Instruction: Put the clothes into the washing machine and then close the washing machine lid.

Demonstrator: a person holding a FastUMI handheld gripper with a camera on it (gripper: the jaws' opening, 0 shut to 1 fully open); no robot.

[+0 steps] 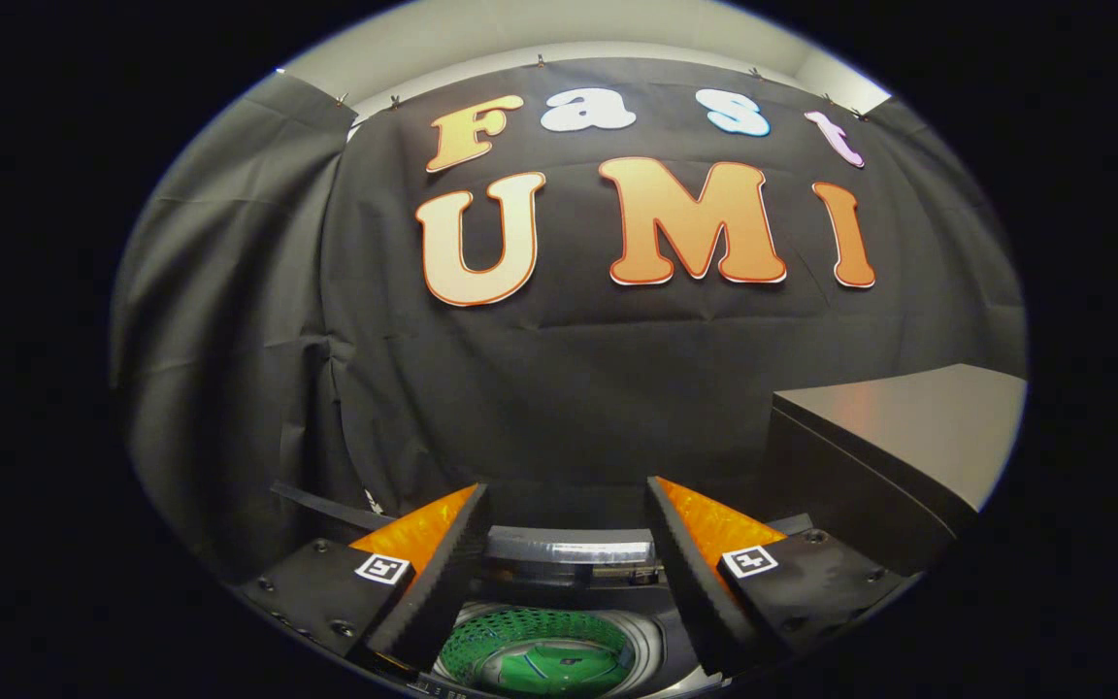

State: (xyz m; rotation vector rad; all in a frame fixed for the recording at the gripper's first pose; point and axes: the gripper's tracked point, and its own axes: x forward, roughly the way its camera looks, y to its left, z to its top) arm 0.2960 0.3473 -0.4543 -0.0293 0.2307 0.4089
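My gripper is open, its two orange fingers with black ribbed pads spread wide and holding nothing. Below and between the fingers lies the washing machine's open drum, a green perforated basket. Something green sits at its bottom; I cannot tell whether that is cloth. The machine's grey rear rim runs across just beyond the fingertips. The gripper hovers above the opening.
A dark cabinet or table with a flat grey top stands to the right, beside the machine. The black cloth wall hangs close behind. A thin dark bar slants beyond the left finger.
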